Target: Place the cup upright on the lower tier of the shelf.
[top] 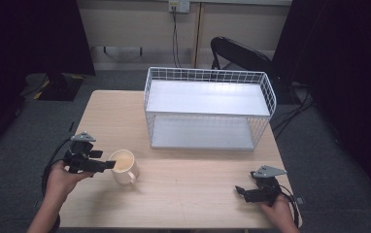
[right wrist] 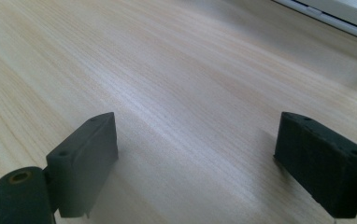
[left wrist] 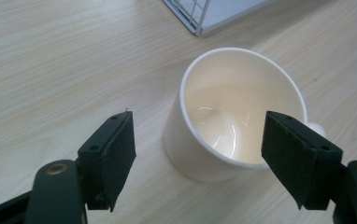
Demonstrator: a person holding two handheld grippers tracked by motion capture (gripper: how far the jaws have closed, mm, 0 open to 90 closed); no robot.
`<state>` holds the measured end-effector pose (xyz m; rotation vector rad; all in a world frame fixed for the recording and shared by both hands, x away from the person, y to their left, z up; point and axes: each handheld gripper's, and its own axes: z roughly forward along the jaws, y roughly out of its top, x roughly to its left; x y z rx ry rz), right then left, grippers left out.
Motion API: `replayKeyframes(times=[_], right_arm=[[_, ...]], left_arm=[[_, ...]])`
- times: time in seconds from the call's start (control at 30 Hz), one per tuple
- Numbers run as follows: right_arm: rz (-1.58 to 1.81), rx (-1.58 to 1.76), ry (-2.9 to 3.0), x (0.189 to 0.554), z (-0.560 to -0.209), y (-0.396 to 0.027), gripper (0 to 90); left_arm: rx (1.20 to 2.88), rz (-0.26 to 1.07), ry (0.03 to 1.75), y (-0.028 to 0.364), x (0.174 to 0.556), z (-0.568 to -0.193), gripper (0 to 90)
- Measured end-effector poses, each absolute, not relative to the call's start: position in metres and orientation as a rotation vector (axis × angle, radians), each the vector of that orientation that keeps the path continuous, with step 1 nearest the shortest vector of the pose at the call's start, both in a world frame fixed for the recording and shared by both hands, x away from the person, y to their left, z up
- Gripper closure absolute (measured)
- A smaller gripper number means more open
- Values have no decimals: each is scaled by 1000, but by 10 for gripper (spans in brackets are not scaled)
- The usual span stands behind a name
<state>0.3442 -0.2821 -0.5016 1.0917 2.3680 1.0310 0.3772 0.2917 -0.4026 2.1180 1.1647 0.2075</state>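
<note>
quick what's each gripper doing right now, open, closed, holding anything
Left gripper: open, jaws spread at the near side of the white mug, not gripping it.
Right gripper: open, nothing between its jaws, low over the wooden table.

Dim, dark-cornered high view; evenly lit elsewhere. Soft shadows under the mug (top: 125, 166), glare inside it; right gripper view blurred far off.
</note>
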Motion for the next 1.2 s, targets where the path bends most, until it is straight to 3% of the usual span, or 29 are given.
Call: replayKeyframes(times=[0.63,1.2], right_arm=[[1031,1094,2367,344,-502,-282,125],[1030,1094,2366,344,-502,-282,125]], left_arm=[[2144,174,1219,277,396,-418,305],[2147,166,1266,270,401,-424,412]])
